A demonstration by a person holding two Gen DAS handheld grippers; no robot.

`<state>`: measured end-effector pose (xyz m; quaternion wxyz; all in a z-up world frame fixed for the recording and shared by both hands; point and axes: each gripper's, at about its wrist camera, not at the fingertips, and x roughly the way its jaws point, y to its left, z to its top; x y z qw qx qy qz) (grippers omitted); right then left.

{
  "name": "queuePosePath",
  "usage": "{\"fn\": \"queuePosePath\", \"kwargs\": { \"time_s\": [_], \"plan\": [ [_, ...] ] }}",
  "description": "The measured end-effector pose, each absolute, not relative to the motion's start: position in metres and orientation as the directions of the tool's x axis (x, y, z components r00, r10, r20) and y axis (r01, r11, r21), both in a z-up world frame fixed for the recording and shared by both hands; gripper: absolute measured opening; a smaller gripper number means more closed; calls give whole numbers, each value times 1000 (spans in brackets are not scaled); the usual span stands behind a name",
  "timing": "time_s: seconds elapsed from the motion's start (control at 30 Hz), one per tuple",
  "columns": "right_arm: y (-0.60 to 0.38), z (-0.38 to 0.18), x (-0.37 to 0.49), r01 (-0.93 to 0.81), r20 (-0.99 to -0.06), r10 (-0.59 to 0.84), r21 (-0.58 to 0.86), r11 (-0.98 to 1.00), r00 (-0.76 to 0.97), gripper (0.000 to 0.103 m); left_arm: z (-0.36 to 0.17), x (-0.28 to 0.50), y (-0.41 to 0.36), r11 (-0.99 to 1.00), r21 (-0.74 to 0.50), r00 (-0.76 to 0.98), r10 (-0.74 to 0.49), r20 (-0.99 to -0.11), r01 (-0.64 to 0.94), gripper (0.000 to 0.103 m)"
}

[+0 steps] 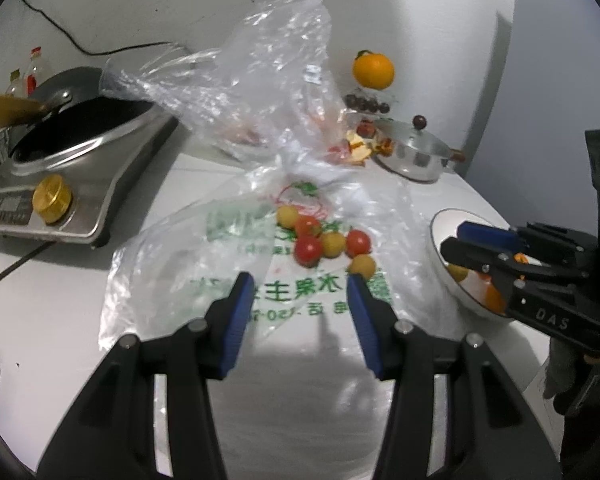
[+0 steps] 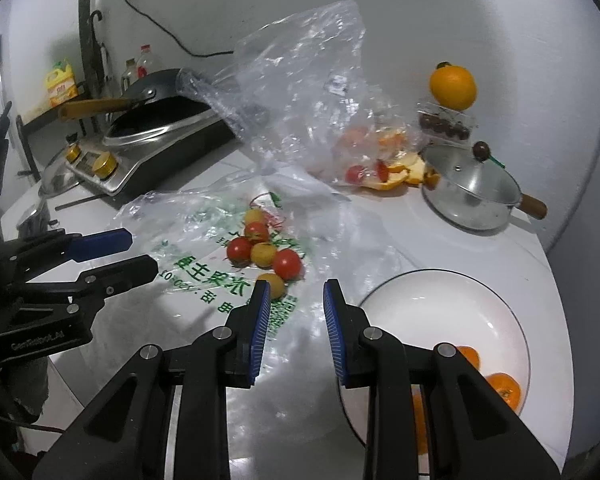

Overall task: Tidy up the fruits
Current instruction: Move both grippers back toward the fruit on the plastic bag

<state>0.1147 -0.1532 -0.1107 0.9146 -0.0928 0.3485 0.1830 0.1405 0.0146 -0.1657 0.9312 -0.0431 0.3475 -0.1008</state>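
Note:
Several red and yellow cherry tomatoes [image 1: 320, 240] [image 2: 264, 252] lie on a flattened plastic bag with green print [image 1: 228, 296] [image 2: 196, 268]. My left gripper [image 1: 300, 286] is open just in front of them, with nothing between its blue pads. It also shows at the left of the right wrist view [image 2: 140, 254]. My right gripper [image 2: 296, 300] has its pads narrowly parted and empty, between the nearest yellow tomato and a white plate [image 2: 440, 300]. The plate holds orange pieces [image 2: 502, 388]. In the left wrist view the right gripper [image 1: 454, 240] hangs over the plate's rim [image 1: 434, 232].
An induction cooker with a wok [image 1: 80, 148] [image 2: 152, 144] stands at the back left. A crumpled clear bag [image 2: 308, 92], orange peel [image 2: 404, 176], a lidded steel pot [image 2: 472, 192], a box of dark fruit [image 2: 444, 126] and an orange [image 2: 453, 87] crowd the back right.

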Motion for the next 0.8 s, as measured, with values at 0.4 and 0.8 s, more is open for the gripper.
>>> {"fn": "queuePosePath", "kwargs": {
  "time_s": [0.4, 0.8],
  "plan": [
    [-123, -135, 140, -415, -719, 263, -39, 909, 643, 29, -182, 159, 32, 971, -164, 723, -238, -649, 173, 50],
    [-107, -166, 172, -380, -774, 220, -29, 925, 594, 29, -188, 171, 40, 971, -164, 715, -241, -656, 176, 50]
  ]
}}
